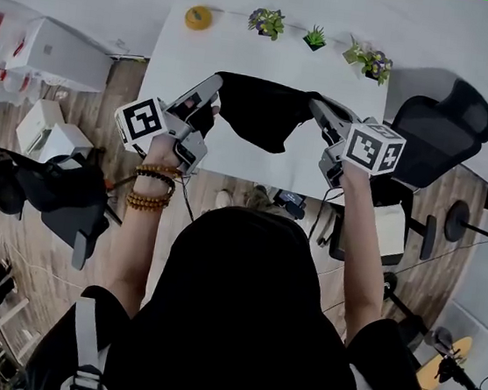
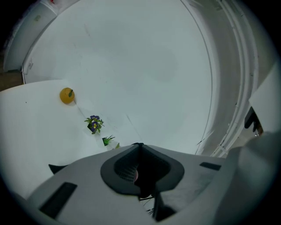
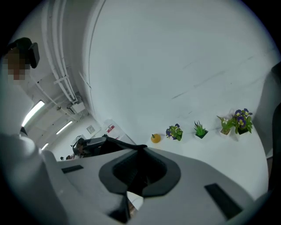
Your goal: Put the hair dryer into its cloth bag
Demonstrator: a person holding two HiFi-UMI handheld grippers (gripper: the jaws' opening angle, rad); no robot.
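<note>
- The left hand-held gripper (image 1: 210,97), jaws pressed together, pinches one upper edge of the black cloth bag (image 1: 259,108). Its own view shows dark fabric caught in the closed jaws.
- The right hand-held gripper (image 1: 320,111), likewise clamped tight, nips the opposite edge. Its own view shows the fabric running from the jaw tips toward the other tool.
- The bag hangs stretched between the two hand-held grippers, sagging in the middle, over the white counter (image 1: 190,59) beneath them. Whether its lowest fold touches the surface cannot be told.
- A marker cube (image 1: 140,121) sits behind the left jaws, and another sits behind the right jaws.
- Beaded bracelets (image 1: 152,187) circle the wrist behind the left tool.
- Beyond the jaws, along the counter's far edge, sit a round yellow object (image 1: 198,17) and three small potted plants (image 1: 267,21).
- A black office chair (image 1: 442,126) stands off the counter's end, just outside the right hand-held gripper.
</note>
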